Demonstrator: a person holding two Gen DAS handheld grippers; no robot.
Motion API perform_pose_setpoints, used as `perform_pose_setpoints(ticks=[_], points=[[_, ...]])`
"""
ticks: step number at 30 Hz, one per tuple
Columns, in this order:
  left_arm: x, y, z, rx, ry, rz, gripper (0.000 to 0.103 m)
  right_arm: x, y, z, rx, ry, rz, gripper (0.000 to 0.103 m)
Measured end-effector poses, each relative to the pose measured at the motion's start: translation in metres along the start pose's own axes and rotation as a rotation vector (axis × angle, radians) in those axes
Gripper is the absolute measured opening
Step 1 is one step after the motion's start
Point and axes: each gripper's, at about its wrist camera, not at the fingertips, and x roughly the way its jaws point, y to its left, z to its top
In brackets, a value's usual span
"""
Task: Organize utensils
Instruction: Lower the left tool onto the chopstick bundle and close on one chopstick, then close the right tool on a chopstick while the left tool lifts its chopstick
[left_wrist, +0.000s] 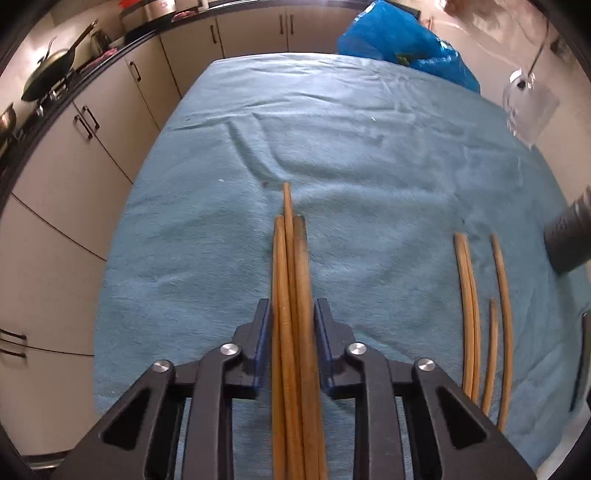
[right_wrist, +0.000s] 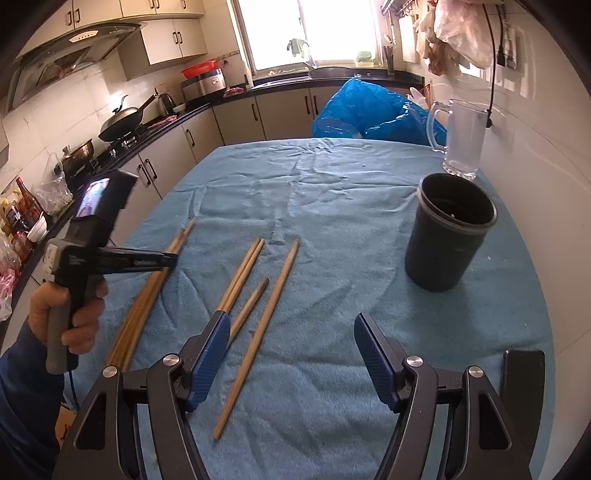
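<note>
A bundle of three wooden chopsticks (left_wrist: 293, 295) lies lengthwise on the blue towel-covered table (left_wrist: 332, 147), and my left gripper (left_wrist: 291, 314) is shut on it, its blue pads against both sides. In the right wrist view a hand holds that left gripper (right_wrist: 171, 260) low over the same bundle (right_wrist: 147, 306) at the table's left. Several more chopsticks lie loose to the right of it: a pair (right_wrist: 242, 275), a short one (right_wrist: 251, 302) and a long one (right_wrist: 258, 336). My right gripper (right_wrist: 291, 354) hangs open above the towel with nothing between its fingers.
A dark round cup (right_wrist: 448, 243) stands upright at the right of the table, with a glass mug (right_wrist: 461, 136) behind it by the wall. A blue plastic bag (right_wrist: 369, 114) sits at the far edge. Kitchen cabinets and a stove line the left side.
</note>
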Motion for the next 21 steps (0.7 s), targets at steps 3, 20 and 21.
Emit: perform_pose_setpoints(ticks=[3,20,21], points=[[-0.004,0.011,0.004,-0.023,-0.004,0.005,0.010,0.004,0.003,0.006,-0.001,0.001,0.004,0.071],[-0.014,0.032,0.008,-0.105,0.013,-0.214,0.007,0.024,0.006,0.020,0.027,0.047,0.045,0.069],[-0.016,0.030,0.008,-0.101,0.008,-0.209,0.007,0.026,0.005,0.020,0.034,0.055,0.051,0.069]])
